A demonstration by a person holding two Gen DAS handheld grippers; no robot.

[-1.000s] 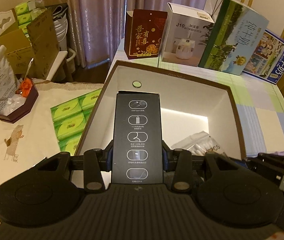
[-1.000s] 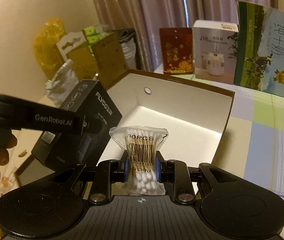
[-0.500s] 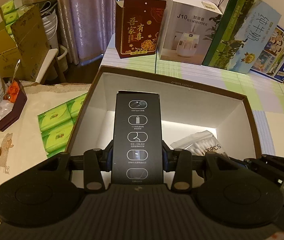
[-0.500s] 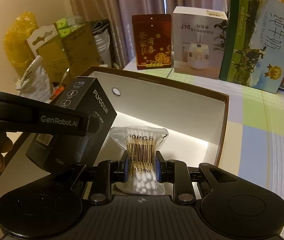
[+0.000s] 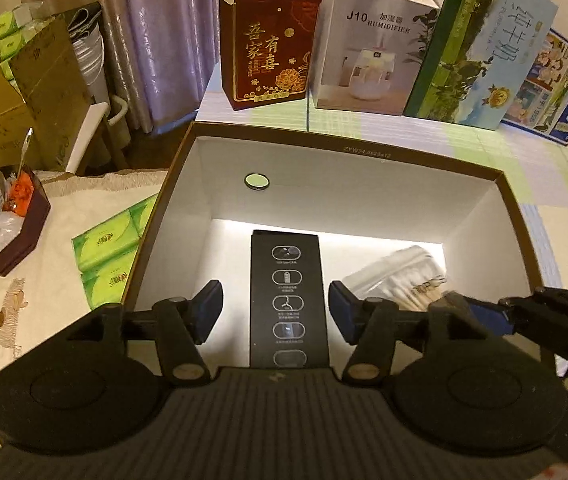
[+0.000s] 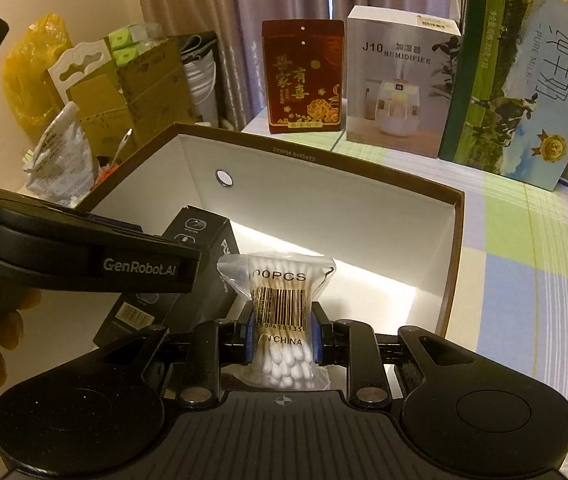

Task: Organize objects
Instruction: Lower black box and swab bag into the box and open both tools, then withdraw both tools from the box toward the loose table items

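A large open brown box with white inside walls [image 5: 364,204] [image 6: 324,196] stands on the table. A black FLYCO product box [image 5: 287,300] [image 6: 200,280] lies inside it. My left gripper [image 5: 276,310] is open over it, jaws spread clear of both its sides. My right gripper [image 6: 280,332] is shut on a clear bag of cotton swabs [image 6: 280,312], held over the box's right part; the bag also shows in the left wrist view [image 5: 400,280].
Behind the box stand a dark red gift box [image 5: 270,44], a white humidifier box [image 5: 368,44] and a green milk carton box [image 5: 480,48]. Green tissue packs [image 5: 108,248] and a dark tray of clutter [image 5: 8,220] lie on the left.
My left gripper has opened and let go of the black box, which now lies lower inside the brown box. My right gripper still holds the swab bag.
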